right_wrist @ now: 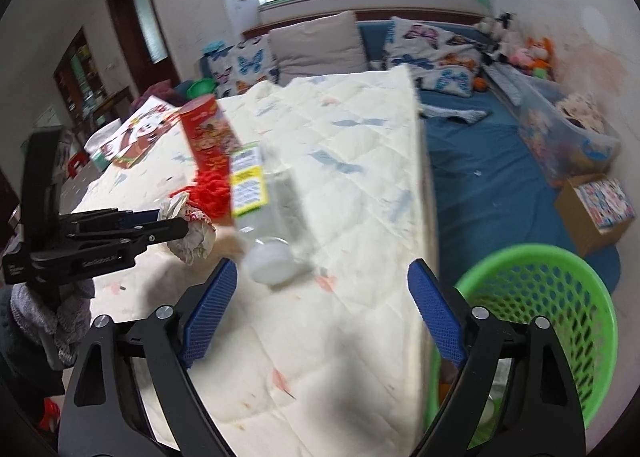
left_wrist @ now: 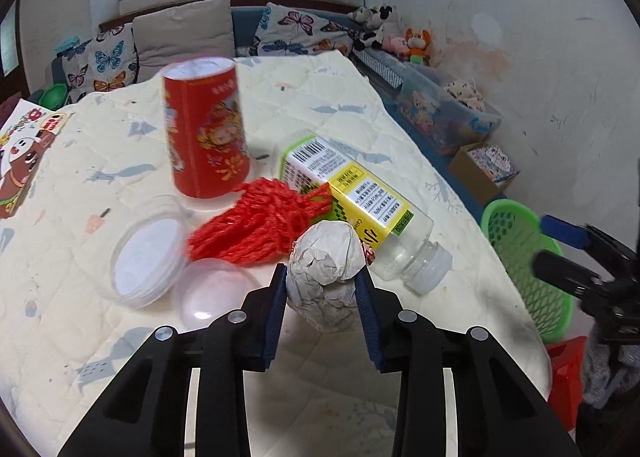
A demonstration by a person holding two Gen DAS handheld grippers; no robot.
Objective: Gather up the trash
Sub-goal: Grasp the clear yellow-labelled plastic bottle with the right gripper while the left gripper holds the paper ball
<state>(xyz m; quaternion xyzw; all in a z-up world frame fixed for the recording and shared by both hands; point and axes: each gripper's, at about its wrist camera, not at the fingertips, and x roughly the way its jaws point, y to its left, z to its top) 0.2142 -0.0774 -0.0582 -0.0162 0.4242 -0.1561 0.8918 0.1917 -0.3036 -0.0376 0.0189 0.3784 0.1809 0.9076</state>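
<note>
My left gripper (left_wrist: 322, 277) is clamped on a crumpled paper ball (left_wrist: 326, 281), both blue pads pressed into its sides, so that one's held. The ball is grayish white, wrinkly and roughly egg shaped, and it sits just off the quilted worktop (left_wrist: 100, 329). Right past it is the rest of the junk, all bunched up: a red mesh net (left_wrist: 260, 225) touching the ball's far side, a clear plastic bottle (left_wrist: 360, 209) with a yellow label lying on its side just to the right with its white cap pointing my way, and a red cardboard can (left_wrist: 206, 129) standing upright farther back. To the left of the gripper there's a clear round lid (left_wrist: 148, 253) and a small clear dome (left_wrist: 218, 293), both smooth plastic.

My right gripper (right_wrist: 322, 297) is spread wide with nothing between the pads, hanging over the near right corner of the worktop. The worktop's right edge runs straight away from me just inside the right pad, and beyond it things drop to a blue floor mat (right_wrist: 500, 185) with plenty of open room. The green basket (right_wrist: 560, 297), round with a lattice wall, sits low just right of that gripper, right beside the edge. The bottle's cap is a bit ahead of the left pad, blurry. Cloth near me is bare and padded, cream with faded fish prints.
</note>
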